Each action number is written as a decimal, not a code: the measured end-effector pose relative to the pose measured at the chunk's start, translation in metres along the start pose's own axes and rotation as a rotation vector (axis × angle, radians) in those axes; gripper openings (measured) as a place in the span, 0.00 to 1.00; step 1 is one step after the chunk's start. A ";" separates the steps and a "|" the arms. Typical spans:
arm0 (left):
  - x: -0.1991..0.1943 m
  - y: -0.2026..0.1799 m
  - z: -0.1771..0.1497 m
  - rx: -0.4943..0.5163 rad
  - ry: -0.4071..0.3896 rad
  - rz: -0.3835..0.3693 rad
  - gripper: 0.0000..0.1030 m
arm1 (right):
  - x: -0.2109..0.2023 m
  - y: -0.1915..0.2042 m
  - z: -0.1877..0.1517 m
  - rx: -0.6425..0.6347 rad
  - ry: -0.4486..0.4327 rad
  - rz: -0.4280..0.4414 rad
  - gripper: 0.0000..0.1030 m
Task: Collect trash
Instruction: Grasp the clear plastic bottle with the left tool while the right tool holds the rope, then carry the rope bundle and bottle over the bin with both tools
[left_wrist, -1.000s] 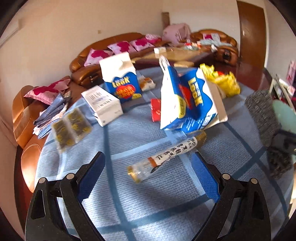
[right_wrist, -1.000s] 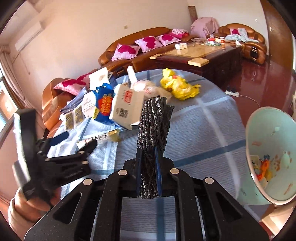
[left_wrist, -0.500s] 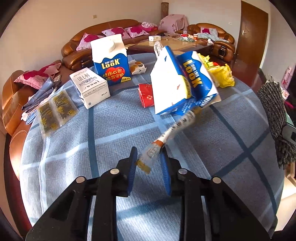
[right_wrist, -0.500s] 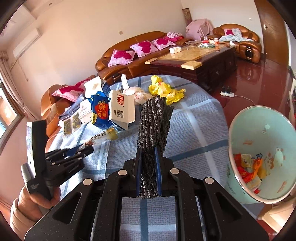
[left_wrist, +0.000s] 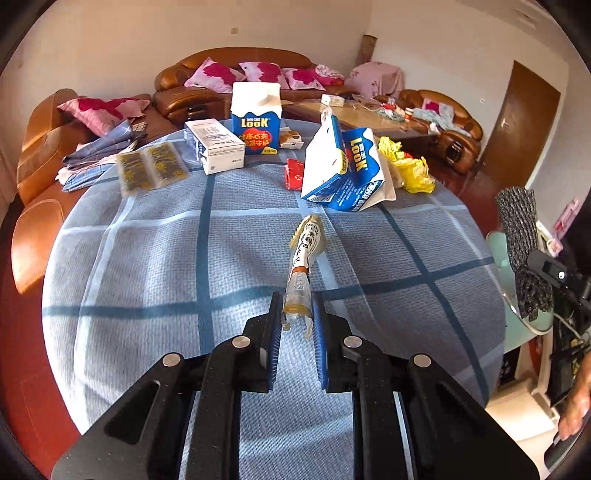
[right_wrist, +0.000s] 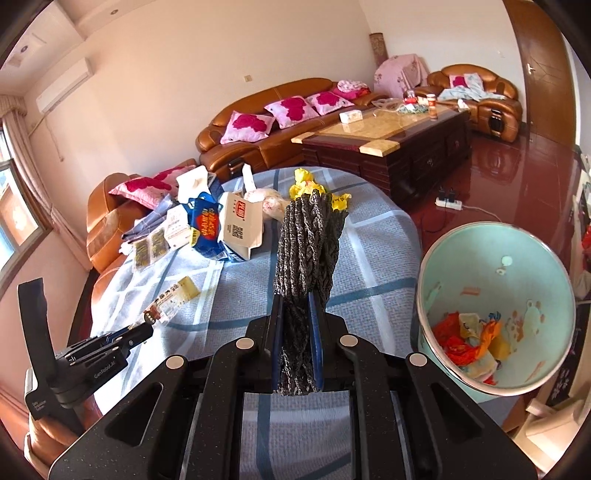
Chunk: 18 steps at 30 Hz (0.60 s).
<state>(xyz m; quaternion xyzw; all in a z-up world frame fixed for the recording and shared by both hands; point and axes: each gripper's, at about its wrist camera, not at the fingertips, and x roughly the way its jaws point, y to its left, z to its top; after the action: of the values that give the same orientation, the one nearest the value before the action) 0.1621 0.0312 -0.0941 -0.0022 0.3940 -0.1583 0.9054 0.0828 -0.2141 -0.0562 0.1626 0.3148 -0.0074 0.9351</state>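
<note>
My left gripper (left_wrist: 297, 310) has its jaws closing the last bit on the near end of a long clear wrapper (left_wrist: 308, 243) with printed characters, and the pads press on it. The wrapper sticks out forward over the blue checked tablecloth (left_wrist: 147, 258). In the right wrist view the left gripper (right_wrist: 142, 330) and wrapper (right_wrist: 173, 299) sit at the lower left. My right gripper (right_wrist: 297, 306) is shut on a dark grey knitted cloth (right_wrist: 306, 236) that stands up from its pads. A mint-green bin (right_wrist: 480, 258) with trash inside stands just right of it, beside the table.
At the far side of the table are an upright milk carton (left_wrist: 255, 122), a tipped carton (left_wrist: 347, 166), a white box (left_wrist: 216, 146), a red packet (left_wrist: 294, 173), clear packets (left_wrist: 151, 168) and a yellow bag (left_wrist: 410, 166). Sofas and a coffee table (right_wrist: 388, 136) lie beyond.
My left gripper went from wide open to shut on the wrapper's end and drew it away from the tipped carton. The right gripper carried the cloth toward the bin, which now shows larger.
</note>
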 end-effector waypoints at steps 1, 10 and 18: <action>-0.005 -0.001 -0.001 -0.006 -0.011 0.006 0.14 | -0.005 -0.001 -0.001 -0.001 -0.008 0.003 0.14; -0.043 -0.026 0.006 0.015 -0.102 0.031 0.14 | -0.038 -0.019 -0.003 0.011 -0.066 0.006 0.14; -0.065 -0.064 0.013 0.045 -0.158 -0.003 0.14 | -0.063 -0.048 0.002 0.041 -0.112 -0.013 0.14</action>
<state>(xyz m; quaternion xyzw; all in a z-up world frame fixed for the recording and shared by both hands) 0.1115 -0.0122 -0.0301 0.0050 0.3177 -0.1678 0.9332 0.0283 -0.2654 -0.0314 0.1792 0.2626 -0.0290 0.9477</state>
